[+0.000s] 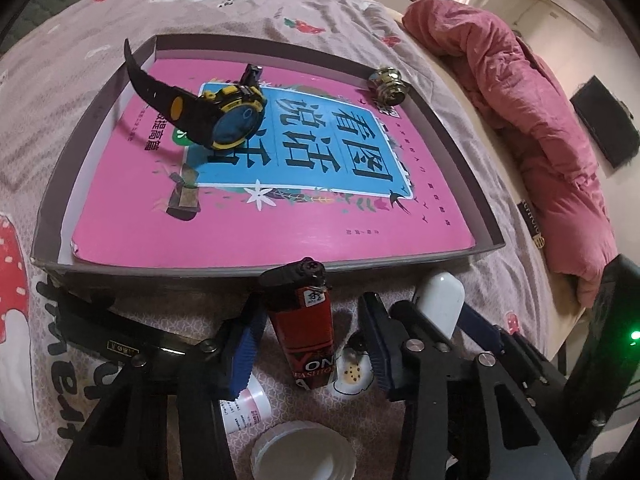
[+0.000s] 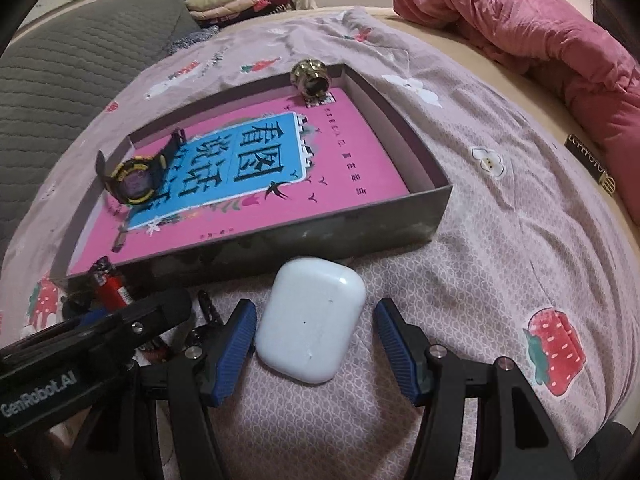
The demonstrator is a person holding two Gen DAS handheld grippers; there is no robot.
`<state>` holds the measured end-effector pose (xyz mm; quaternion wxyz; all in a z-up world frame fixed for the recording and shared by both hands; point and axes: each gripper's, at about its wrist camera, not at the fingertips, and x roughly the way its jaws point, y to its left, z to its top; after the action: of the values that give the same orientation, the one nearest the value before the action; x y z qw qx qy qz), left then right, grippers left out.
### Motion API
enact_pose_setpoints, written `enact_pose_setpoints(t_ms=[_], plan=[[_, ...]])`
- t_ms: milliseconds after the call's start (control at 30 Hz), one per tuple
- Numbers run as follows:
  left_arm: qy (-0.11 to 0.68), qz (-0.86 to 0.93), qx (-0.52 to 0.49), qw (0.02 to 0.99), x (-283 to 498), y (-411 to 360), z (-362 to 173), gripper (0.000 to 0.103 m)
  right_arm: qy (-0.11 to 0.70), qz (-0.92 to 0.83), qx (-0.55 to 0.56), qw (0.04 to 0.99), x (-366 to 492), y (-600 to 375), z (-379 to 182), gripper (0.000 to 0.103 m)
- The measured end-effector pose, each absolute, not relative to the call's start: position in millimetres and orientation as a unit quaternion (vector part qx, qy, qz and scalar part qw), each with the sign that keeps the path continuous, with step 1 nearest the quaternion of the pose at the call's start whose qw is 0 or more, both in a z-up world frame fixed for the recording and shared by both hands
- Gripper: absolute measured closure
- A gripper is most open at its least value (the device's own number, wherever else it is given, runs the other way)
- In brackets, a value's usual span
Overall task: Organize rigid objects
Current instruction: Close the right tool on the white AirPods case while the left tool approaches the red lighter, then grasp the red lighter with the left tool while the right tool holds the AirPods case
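Note:
A red lighter (image 1: 304, 320) lies on the bedsheet just before the grey shallow box (image 1: 160, 270). My left gripper (image 1: 310, 344) is open around it: the left pad is at its side and a gap shows on the right. A white earbud case (image 2: 312, 320) lies beside the box's front wall (image 2: 320, 236), and my right gripper (image 2: 316, 344) stands open around it with gaps on both sides. Inside the box a pink book (image 1: 280, 220) carries a black and yellow watch (image 1: 224, 120) and a brass knob (image 1: 386, 86).
A white bottle with a pink label (image 1: 248, 404) and a white lid (image 1: 304, 456) lie under my left gripper, and a black flat object (image 1: 112, 340) lies to its left. A pink quilt (image 2: 540, 40) is heaped at the right. A grey cushion (image 2: 80, 48) sits back left.

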<state>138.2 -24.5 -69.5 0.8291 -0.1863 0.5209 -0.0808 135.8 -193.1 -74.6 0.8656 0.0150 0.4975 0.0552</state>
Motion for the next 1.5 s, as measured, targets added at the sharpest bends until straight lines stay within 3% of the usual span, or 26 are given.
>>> enact_pose_setpoints(t_ms=[200,833,1500], plan=[[0.522,-0.08,-0.199,0.826,139,-23,-70,0.055,0.488,0.06,-0.016,0.87,134,-185,-76,0.049],[0.529,-0.067,-0.181,0.826,141,-33,-66,0.081,0.444,0.063,-0.039,0.893,119,-212,-57,0.05],[0.5,-0.094,-0.142,0.849,122,-32,-51,0.082,0.414,0.099,-0.054,0.904,105,-208,-45,0.05]])
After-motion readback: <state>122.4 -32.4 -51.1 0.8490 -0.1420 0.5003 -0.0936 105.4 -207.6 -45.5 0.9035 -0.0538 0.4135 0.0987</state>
